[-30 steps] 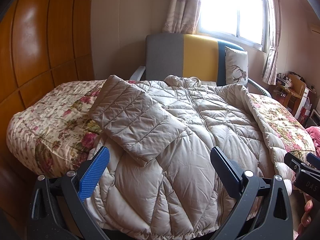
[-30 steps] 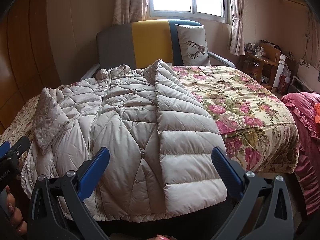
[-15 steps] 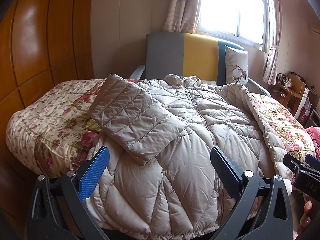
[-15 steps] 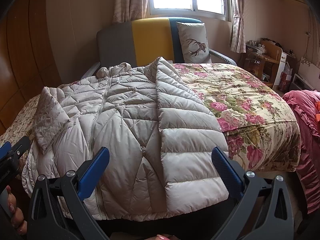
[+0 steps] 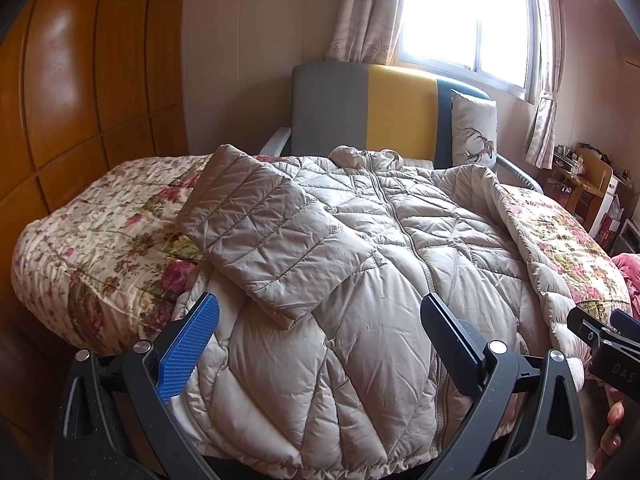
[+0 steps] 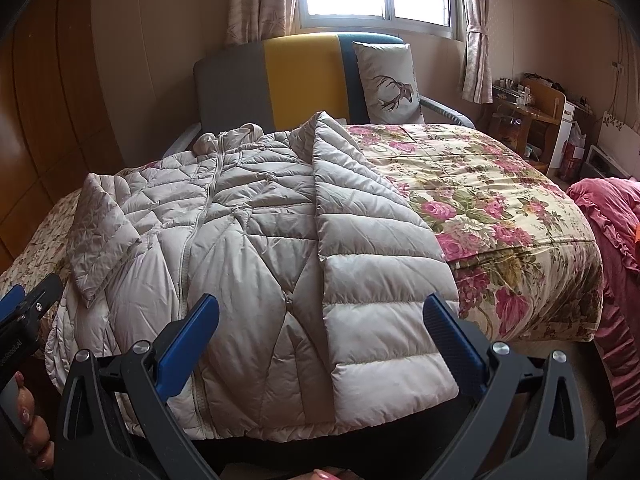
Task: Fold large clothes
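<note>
A large beige quilted puffer jacket (image 5: 380, 264) lies zipped, front up, on a floral bedspread (image 5: 100, 232), hem hanging over the near bed edge. Its left sleeve (image 5: 272, 232) is folded across the body. In the right wrist view the jacket (image 6: 248, 248) has its right side (image 6: 372, 280) folded inward over the body. My left gripper (image 5: 320, 316) is open and empty above the hem. My right gripper (image 6: 320, 316) is open and empty above the hem, and also shows in the left wrist view (image 5: 604, 336).
A grey, yellow and teal headboard (image 5: 400, 116) and a deer-print pillow (image 6: 388, 80) stand at the far end. A wooden wardrobe (image 5: 80, 92) is at the left. A pink ruffled cover (image 6: 616, 248) and a cluttered wooden desk (image 6: 532, 120) are at the right.
Both grippers have shifted slightly, so the jacket sits a touch lower in the views. The jacket has not moved and both grippers stay open.
</note>
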The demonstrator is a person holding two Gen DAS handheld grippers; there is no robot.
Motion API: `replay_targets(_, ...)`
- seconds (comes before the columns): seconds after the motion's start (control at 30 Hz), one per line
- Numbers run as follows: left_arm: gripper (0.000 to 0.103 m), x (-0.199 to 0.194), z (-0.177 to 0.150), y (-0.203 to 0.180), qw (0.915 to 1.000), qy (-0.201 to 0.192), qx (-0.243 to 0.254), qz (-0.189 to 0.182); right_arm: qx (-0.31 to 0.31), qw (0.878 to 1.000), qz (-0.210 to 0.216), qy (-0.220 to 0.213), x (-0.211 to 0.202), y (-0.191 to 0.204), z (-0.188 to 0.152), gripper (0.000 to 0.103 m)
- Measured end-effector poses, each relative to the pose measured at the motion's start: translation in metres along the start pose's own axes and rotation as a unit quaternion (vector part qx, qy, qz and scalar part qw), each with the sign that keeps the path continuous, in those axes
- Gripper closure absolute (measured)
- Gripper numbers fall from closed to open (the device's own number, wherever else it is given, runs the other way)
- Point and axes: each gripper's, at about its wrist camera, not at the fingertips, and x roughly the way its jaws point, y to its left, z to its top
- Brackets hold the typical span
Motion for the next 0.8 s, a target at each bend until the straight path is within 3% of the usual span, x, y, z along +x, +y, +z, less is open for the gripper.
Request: replay_targets(0.8,0.003,0.0047,0.0032,0.0043,0.9998,0.017,-0.01,0.005,0.001,1.0,0.001,0.015,0.0064,-0.0014,-0.001,0.002)
